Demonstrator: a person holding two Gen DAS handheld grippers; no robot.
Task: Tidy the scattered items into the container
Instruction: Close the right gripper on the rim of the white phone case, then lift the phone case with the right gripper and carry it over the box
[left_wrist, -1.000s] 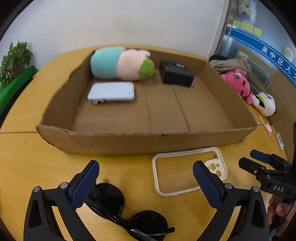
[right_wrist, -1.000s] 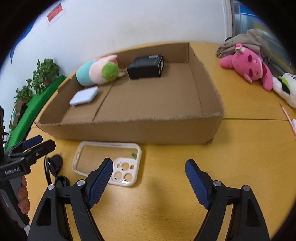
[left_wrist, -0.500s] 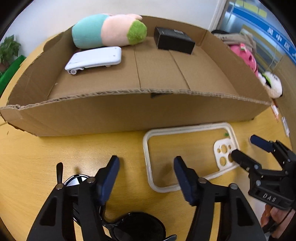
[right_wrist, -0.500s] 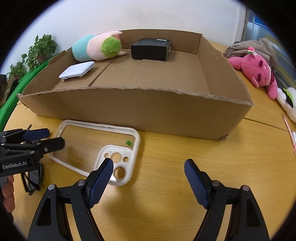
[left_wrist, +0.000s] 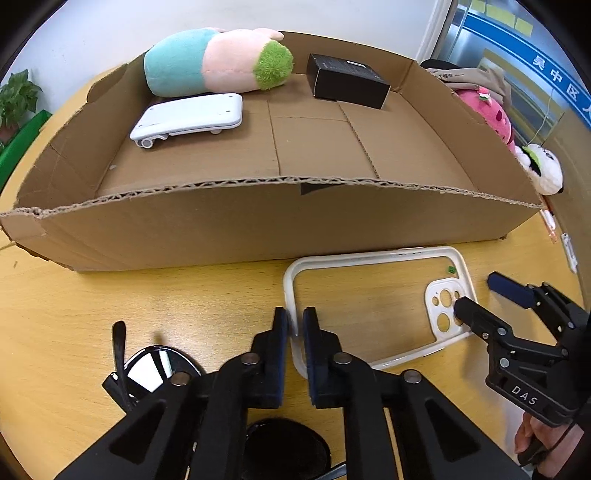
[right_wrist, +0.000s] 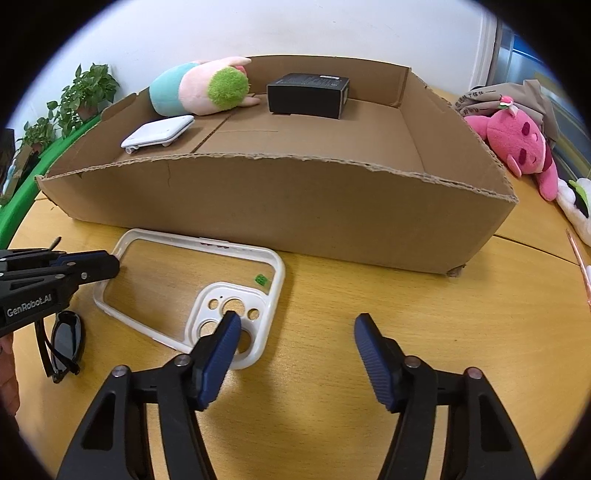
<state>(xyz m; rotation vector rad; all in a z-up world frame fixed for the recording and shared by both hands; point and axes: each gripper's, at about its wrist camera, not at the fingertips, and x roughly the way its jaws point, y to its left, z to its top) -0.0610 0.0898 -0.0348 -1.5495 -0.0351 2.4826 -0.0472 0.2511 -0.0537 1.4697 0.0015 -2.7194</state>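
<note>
White phone case (left_wrist: 376, 258) rim pinched in left tool (left_wrist: 294, 325)

Brown corrugated cardboard box (left_wrist: 258, 218) on a honey-yellow wooden table (left_wrist: 74, 314). Inside, plush toy (left_wrist: 218, 62) in teal, pale pink and shaggy green; white flat device (left_wrist: 188, 118); black small box (left_wrist: 347, 81). White phone case (right_wrist: 192, 295) with clear back and tiny green sticker. Glossy black sunglasses (right_wrist: 66, 339). Black grippers with ribbed dark-blue pads (right_wrist: 373, 354). Magenta plush (right_wrist: 517, 144) with darker pink face markings.
</note>
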